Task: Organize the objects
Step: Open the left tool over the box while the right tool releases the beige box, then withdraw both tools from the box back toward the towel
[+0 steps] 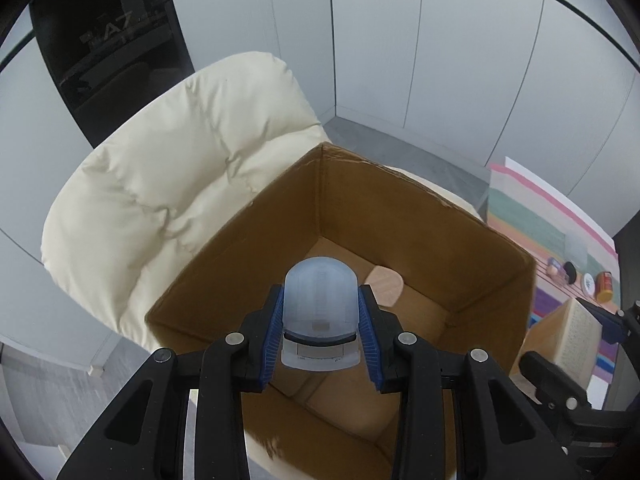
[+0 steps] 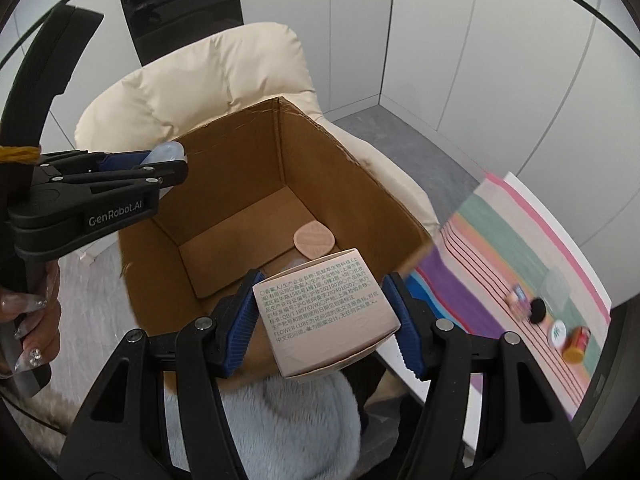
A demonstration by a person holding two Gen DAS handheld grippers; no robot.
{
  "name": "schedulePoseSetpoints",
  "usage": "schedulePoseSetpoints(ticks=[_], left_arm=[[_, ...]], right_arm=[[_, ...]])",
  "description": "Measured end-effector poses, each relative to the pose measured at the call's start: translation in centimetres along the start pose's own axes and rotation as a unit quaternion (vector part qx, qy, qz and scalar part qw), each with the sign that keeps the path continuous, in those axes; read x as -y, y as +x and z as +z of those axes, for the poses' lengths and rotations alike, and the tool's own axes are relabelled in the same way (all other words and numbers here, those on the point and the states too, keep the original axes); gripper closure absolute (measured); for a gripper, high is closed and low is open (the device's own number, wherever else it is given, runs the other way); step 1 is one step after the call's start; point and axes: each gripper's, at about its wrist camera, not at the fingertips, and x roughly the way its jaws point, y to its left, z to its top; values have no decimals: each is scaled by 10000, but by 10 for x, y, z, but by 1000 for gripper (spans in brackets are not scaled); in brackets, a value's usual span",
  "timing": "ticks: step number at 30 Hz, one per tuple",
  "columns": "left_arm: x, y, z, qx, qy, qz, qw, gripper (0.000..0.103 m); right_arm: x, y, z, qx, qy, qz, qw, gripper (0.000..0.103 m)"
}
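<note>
An open cardboard box (image 1: 400,208) (image 2: 248,160) stands on a cream cushioned chair (image 1: 172,176). My left gripper (image 1: 320,312) is shut on a translucent pale-blue domed bottle (image 1: 319,300), held above the box's near side; the same bottle (image 2: 166,153) shows at the left of the right wrist view. My right gripper (image 2: 324,312) is shut on a small beige carton (image 2: 326,308) printed with text, over the box's front edge. A flat peach-coloured pad (image 1: 385,286) (image 2: 314,242) lies on the box floor.
To the right lies a striped multicoloured cloth (image 2: 500,248) (image 1: 540,232) carrying an orange jar (image 2: 576,344), a round white lid (image 2: 557,332), a black disc (image 2: 538,310) and a clear container (image 2: 556,286). A hand (image 2: 32,312) grips the left tool's handle. Pale-blue fleece (image 2: 280,424) fills the near bottom.
</note>
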Motion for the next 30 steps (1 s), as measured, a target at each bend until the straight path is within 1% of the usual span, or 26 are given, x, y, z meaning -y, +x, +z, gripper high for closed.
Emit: schedulePoseSetpoints(ticks=[4, 8, 10, 11, 12, 13, 14, 16, 18, 22, 25, 28, 30], left_arm=[[-8, 17, 8, -134, -78, 34, 9999, 66], [-16, 24, 7, -225, -194, -10, 9996, 65], [-20, 28, 7, -349, -328, -144, 9988, 40], [-23, 29, 7, -442, -445, -203, 9978, 19], [-25, 29, 7, -460, -509, -221, 9974, 12], [-25, 27, 7, -402, -516, -210, 9976, 12], [-25, 25, 7, -320, -470, -157, 9983, 12], [-23, 19, 7, -172, -366, -43, 9992, 12], [-21, 15, 7, -99, -317, -65, 9994, 12], [-17, 15, 7, -99, -208, -70, 9997, 12], [-18, 14, 7, -103, -233, -109, 9996, 12], [-18, 11, 5, -58, -201, -132, 9997, 12], [-16, 9, 4, -117, -118, -188, 9997, 12]], right_arm=[[-4, 28, 20, -83, -46, 34, 9999, 40], [-6, 51, 33, -141, -23, 60, 9999, 39], [-6, 54, 35, -15, -8, 223, 9997, 39], [-5, 57, 36, 5, 58, 270, 9996, 33], [-4, 58, 36, -13, 121, 266, 9996, 16], [-2, 60, 36, -14, 187, 258, 9995, 9], [0, 60, 36, 18, 242, 256, 9994, 5], [4, 58, 36, 69, 316, 231, 9992, 5], [9, 57, 35, 61, 397, 204, 9990, 5], [19, 55, 31, 10, 580, 193, 9981, 5], [22, 50, 29, -37, 647, 218, 9977, 5], [24, 45, 28, -30, 661, 152, 9977, 5], [24, 41, 27, -24, 681, 85, 9976, 5]])
